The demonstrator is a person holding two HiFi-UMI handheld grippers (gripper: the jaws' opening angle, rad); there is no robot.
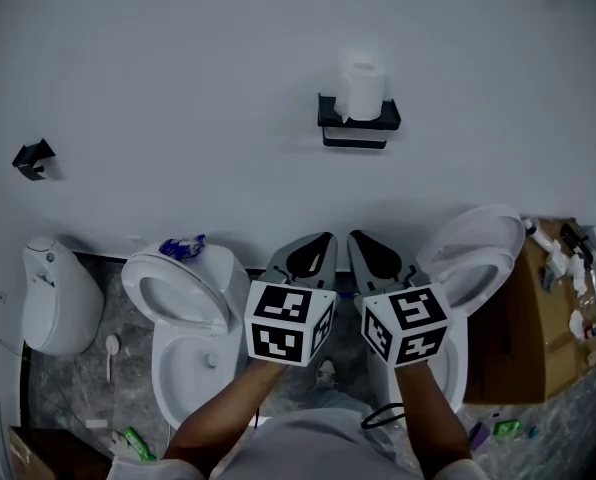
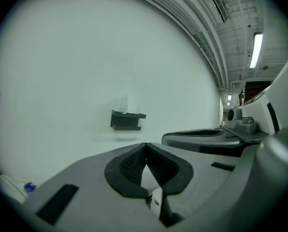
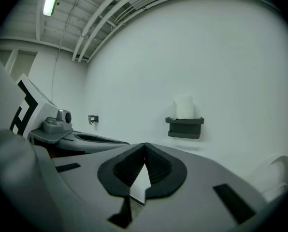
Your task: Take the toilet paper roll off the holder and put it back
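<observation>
A white toilet paper roll (image 1: 362, 89) stands upright on a black wall-mounted holder (image 1: 358, 121) on the white wall. The roll (image 3: 184, 107) and holder (image 3: 185, 126) also show in the right gripper view, and the roll (image 2: 127, 103) on its holder (image 2: 126, 120) in the left gripper view. My left gripper (image 1: 322, 238) and right gripper (image 1: 356, 236) are held side by side well below the holder, tips pointing at the wall. Both are shut, with nothing between the jaws.
Two white toilets stand open below: one at left (image 1: 183, 313), one at right (image 1: 473, 268). A white urinal-like fixture (image 1: 58, 298) is far left. A small black wall hook (image 1: 33, 158) sits at left. A cardboard box (image 1: 538, 313) with clutter stands at right.
</observation>
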